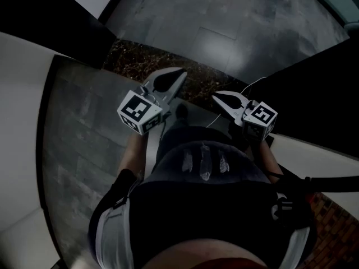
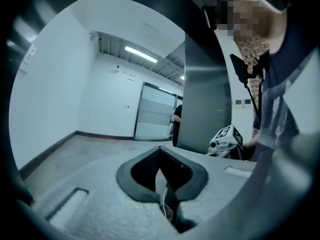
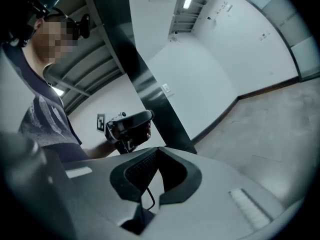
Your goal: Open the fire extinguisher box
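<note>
No fire extinguisher box shows in any view. In the head view my left gripper (image 1: pixel 180 74) and right gripper (image 1: pixel 215 97) are held side by side in front of the person's body, above a grey tiled floor. Both point away from the body, roughly level. The left gripper (image 2: pixel 160 151) has its jaws closed tip to tip with nothing between them. The right gripper (image 3: pixel 157 151) looks the same, tips together and empty. Each gripper view catches the other gripper: the right gripper (image 2: pixel 226 139) with its marker cube, and the left gripper (image 3: pixel 127 126) in the person's hand.
A dark glossy pillar (image 2: pixel 205 109) stands just ahead, between white walls. A dark speckled strip (image 1: pixel 140 60) crosses the grey tiled floor (image 1: pixel 235 21). A sliding door (image 2: pixel 155 111) closes the far end, where another person (image 2: pixel 176 121) stands. Reddish brick paving (image 1: pixel 336 212) lies at the lower right.
</note>
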Demonstrator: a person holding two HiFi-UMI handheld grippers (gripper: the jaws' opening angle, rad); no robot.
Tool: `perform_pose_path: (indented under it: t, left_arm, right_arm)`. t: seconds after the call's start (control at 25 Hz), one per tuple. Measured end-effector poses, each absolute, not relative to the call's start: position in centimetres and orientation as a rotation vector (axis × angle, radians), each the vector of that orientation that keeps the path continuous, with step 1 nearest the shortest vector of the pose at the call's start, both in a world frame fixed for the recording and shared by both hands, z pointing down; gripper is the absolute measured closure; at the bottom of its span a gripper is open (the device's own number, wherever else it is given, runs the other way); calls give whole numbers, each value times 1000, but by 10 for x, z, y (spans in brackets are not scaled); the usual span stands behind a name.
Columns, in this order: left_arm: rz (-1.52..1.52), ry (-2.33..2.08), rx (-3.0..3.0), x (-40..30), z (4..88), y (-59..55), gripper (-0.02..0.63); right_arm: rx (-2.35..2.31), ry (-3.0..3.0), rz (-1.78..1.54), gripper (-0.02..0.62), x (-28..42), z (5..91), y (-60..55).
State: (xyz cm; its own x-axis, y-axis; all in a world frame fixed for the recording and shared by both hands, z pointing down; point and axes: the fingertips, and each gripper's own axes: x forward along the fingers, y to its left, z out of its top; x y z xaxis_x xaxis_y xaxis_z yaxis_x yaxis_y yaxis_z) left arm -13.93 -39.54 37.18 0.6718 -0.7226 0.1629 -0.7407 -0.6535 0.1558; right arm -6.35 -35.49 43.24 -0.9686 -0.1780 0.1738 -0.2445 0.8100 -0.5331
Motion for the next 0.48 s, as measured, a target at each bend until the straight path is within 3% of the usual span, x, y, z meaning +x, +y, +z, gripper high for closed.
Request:
perform_pose_path:
  t: [0.12, 0.28, 0.48]
  left_arm:
    - [131, -1137, 2697, -185, 360, -429, 606]
    - [178, -1136, 2720, -183, 353, -424, 606]
    - [147, -1118, 2641, -234, 374, -460, 606]
  right_arm:
    - [318, -2869, 932, 594, -123, 414, -389]
    - [250, -2864, 878, 594, -129, 419, -385]
    - [267, -2828, 925, 594, -185, 419, -416]
